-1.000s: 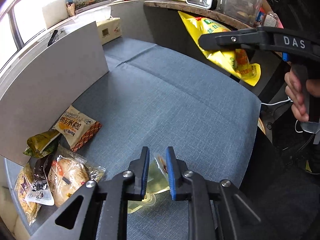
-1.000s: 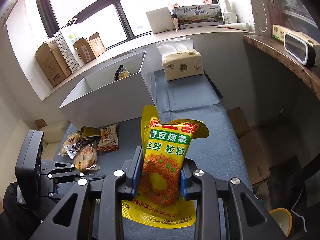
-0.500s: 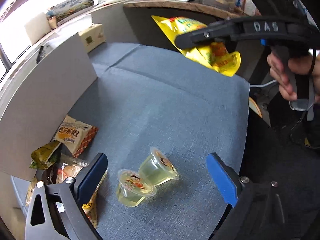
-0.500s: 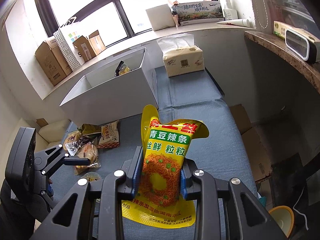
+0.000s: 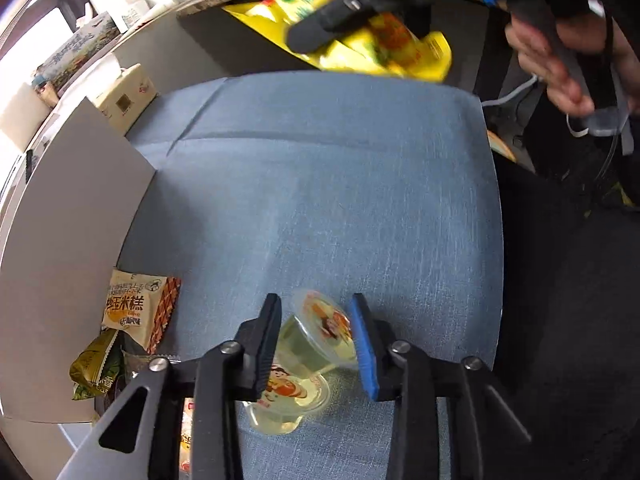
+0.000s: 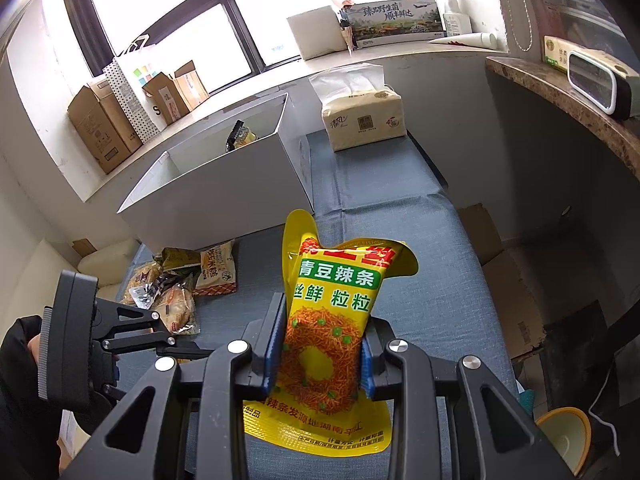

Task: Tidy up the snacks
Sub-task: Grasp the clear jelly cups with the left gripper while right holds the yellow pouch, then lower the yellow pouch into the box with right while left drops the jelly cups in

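While closing: left gripper [image 5: 316,342] (round, clear jelly cup [image 5: 320,330] between).

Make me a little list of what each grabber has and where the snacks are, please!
left gripper: jaws closing around a jelly cup
second cup: lying beside it on the blue cloth
right gripper: shut on yellow bag, held above the cloth
snack pile: on the cloth, by the white box
inside box: one packet
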{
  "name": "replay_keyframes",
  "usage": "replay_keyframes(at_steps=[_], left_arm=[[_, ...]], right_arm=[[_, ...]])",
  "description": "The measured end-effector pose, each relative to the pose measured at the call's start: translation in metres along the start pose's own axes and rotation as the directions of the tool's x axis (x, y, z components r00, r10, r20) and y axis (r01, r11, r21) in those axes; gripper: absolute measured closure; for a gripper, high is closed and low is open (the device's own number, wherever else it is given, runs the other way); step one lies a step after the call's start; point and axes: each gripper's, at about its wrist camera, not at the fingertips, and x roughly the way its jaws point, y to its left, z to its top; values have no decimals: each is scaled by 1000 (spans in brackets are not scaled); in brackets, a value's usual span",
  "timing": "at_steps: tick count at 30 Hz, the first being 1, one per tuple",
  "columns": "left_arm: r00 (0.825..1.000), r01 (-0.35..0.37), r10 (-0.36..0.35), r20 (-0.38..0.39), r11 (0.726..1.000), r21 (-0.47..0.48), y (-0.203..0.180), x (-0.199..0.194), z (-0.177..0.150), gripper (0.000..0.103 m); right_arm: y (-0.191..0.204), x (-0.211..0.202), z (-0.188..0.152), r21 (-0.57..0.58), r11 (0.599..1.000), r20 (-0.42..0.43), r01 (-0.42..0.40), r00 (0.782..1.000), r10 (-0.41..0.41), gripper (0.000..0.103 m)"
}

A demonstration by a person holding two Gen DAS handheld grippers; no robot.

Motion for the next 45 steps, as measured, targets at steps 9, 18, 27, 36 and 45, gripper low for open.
replay_keyframes(at_steps=[9,18,27,36,45], left_arm=[[999,29,-26,39,997,-69,12,-12,-5,85],[999,29,-29,39,1000,-1,-2,-23,-8,26],[999,33,-32,-44,999,40,-7,4,0,51],[1000,26,-27,-10,999,-25,0,-9,-6,53],[973,-110,176,149,924,-367,30,-72,-12,53]], right_arm=[[2,1,0,-2,1000,-4,-3,1000,3,69],[2,4,-1,2,1000,-17,-12,1000,12,69],[3,5,-1,7,1000,-20,-16,1000,16,69],[-1,4,-1,21,1000,-15,-17,1000,18,69],[8,2,4,-11,999,3,-42,999,42,69]])
